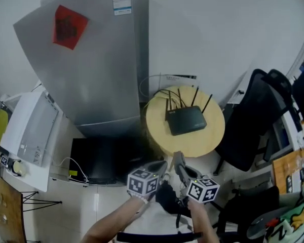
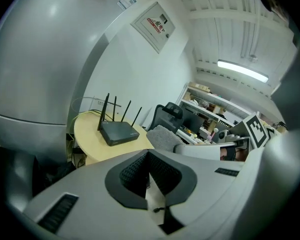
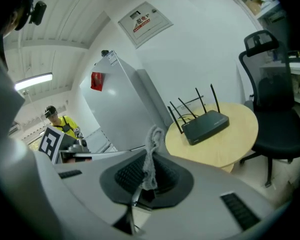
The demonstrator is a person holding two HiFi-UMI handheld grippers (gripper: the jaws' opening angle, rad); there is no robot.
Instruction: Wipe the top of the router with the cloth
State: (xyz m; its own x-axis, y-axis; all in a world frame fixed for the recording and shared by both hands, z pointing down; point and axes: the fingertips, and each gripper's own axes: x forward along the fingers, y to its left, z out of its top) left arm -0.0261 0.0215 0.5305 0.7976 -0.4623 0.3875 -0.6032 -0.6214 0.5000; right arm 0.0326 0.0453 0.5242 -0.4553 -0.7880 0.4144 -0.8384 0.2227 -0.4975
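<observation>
Low in the head view, the left gripper and right gripper are pale grey. Each bears a black-and-white marker cube. The pads are black and ribbed, and the forearms look unsleeved.

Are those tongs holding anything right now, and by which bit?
The right tongs pinch the grey cloth by one bunched edge, and the rest sticks up past the tips. The left tongs are closed on nothing.

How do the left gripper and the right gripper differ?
The right gripper is shut on the cloth; the left gripper is shut on nothing. The right gripper's tip sits nearer the router than the left gripper's. Both point towards it, not touching.
</observation>
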